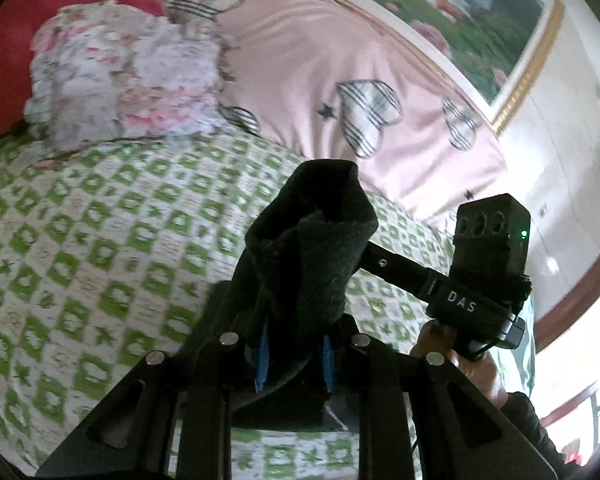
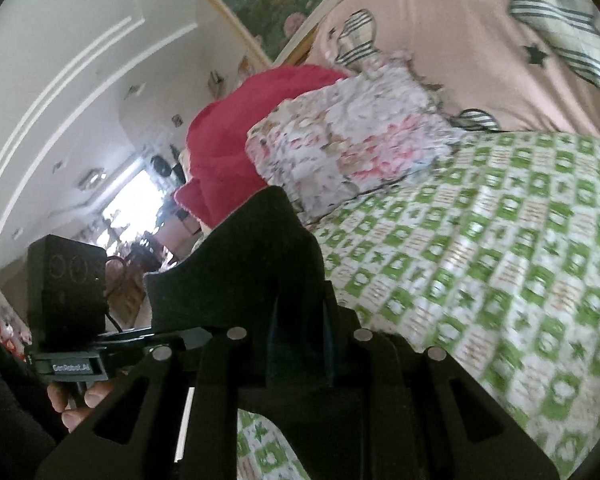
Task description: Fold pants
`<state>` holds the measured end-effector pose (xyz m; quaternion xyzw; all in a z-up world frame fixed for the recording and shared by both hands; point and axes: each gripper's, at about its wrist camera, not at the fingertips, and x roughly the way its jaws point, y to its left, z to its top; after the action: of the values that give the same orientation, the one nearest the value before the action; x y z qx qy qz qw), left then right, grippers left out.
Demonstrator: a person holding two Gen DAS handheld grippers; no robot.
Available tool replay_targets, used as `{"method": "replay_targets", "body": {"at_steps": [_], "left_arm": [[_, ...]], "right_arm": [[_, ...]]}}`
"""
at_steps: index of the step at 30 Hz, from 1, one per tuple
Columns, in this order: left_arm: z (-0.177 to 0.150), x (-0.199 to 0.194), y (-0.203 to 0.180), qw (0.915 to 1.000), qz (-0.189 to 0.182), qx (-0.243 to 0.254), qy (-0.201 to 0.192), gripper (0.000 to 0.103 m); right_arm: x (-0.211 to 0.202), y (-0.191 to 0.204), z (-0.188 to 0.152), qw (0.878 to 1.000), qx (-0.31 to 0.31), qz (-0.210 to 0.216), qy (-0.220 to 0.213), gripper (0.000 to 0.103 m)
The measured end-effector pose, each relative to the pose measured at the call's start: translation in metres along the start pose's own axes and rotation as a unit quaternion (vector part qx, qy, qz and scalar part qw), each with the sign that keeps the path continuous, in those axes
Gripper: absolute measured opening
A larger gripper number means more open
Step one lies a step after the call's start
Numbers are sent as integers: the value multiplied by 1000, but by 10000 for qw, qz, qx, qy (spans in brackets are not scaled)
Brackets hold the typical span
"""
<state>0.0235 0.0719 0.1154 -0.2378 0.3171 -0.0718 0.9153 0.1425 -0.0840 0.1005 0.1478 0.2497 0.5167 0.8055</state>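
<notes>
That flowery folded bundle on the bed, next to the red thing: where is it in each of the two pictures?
Left wrist view: the flowery bundle lies upper left, at the far edge of the green checked bedspread, with the red cloth behind it.
Right wrist view: the bundle sits just above centre, the red cloth to its left.
Shared landmark: the pink sheet with striped hearts, behind the bundle in both.
</notes>
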Motion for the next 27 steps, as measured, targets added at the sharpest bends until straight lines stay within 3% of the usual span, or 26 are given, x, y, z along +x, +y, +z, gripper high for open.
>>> {"method": "replay_targets", "body": {"at_steps": [12,27], "left_arm": [[-43,51,-74,9944,-182,836,623,20],[-81,95,-108,9824,-68,1511,1092,20]], "right_arm": [[-65,-44,-50,9964,634,-327,-464,20],[-97,-86,-100,9881,1252,-577,-683,20]]}}
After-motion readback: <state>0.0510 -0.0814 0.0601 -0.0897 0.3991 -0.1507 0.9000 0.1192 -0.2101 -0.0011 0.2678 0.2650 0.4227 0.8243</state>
